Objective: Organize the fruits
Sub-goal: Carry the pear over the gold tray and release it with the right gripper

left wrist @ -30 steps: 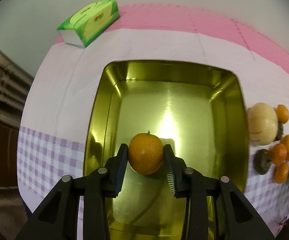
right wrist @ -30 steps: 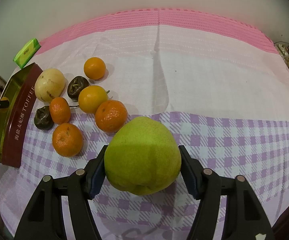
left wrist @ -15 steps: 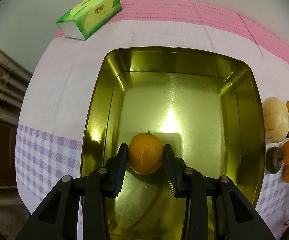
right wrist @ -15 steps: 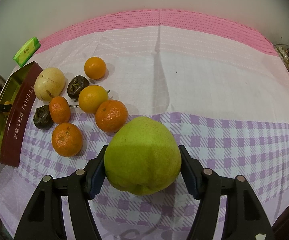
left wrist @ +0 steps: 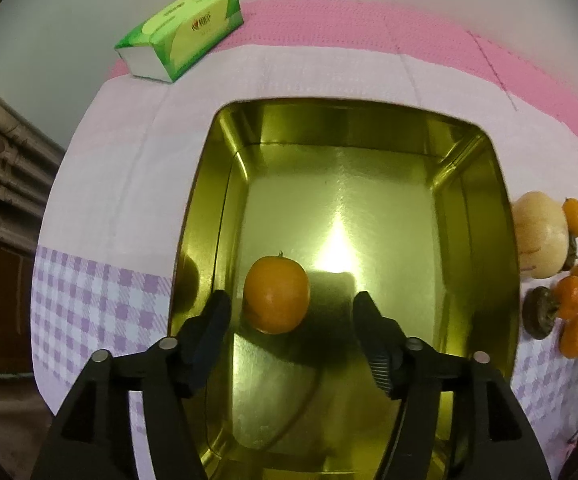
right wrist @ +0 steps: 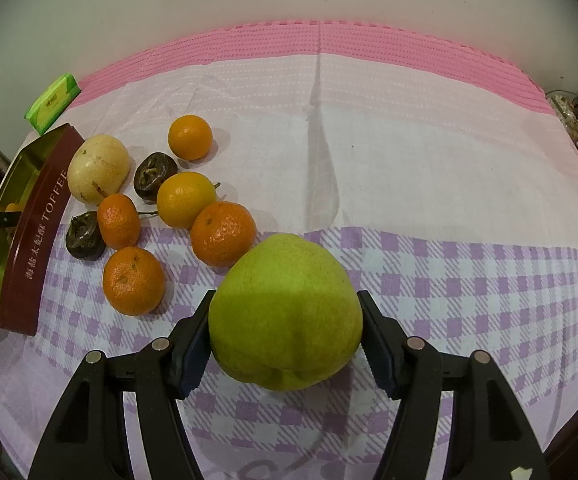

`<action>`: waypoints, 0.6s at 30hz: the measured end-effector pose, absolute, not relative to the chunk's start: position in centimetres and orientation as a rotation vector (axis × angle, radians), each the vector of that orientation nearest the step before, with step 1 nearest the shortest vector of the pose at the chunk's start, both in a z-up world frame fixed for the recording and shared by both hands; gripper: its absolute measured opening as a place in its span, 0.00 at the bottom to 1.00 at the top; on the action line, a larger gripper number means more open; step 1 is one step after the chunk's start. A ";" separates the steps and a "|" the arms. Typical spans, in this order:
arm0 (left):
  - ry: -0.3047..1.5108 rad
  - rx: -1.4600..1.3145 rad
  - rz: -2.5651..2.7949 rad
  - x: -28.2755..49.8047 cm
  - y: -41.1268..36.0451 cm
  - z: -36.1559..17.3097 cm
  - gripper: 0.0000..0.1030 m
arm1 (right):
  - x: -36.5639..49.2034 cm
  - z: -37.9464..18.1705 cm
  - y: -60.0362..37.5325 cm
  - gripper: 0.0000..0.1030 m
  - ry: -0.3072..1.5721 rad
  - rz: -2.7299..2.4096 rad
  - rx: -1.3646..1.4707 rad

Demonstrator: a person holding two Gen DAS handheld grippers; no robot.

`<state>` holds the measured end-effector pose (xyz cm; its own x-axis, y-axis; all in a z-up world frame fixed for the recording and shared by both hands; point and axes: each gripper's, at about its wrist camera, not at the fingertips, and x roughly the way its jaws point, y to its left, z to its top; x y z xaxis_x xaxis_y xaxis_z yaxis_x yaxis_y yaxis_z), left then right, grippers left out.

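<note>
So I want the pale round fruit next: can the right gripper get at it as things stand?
Probably not yet: the right gripper is shut on the green pear, and oranges crowd the pale round fruit.

Left gripper (left wrist: 292,312) parted (right gripper (right wrist: 285,336) clamped)

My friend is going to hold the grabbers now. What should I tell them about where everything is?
Left gripper: its jaws have just been opening, and the small orange between them is free of both pads, over the floor of the gold tin.
Right gripper: shut on the big green pear, held above the checked tablecloth.
Waiting on the cloth beside the tin: five more oranges, the nearest, a pale round fruit and two dark wrinkled fruits.
Done: one orange delivered to the tin.
Left: bring the pear over, then the rest of the pile.
</note>
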<state>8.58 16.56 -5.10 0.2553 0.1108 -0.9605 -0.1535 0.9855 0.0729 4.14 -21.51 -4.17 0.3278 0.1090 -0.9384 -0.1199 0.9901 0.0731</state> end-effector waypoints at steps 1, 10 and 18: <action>1.293 -0.042 0.174 8.4 16.6 -4.8 0.68 | 4.2 -4.1 -21.5 0.61 1.227 0.149 -0.009; 1.253 -0.083 0.108 6.1 16.6 -3.9 0.70 | 4.2 -4.1 -21.5 0.61 1.221 0.144 -0.014; 1.238 -0.066 0.060 5.5 15.5 -3.6 0.70 | 4.4 -3.3 -21.3 0.61 1.205 0.135 -0.007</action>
<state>5.52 15.49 -3.63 0.3255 0.0097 -0.9455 -0.0817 0.9965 -0.0179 4.44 -21.32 -3.27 0.3503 0.1003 -0.9312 -0.1079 0.9920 0.0662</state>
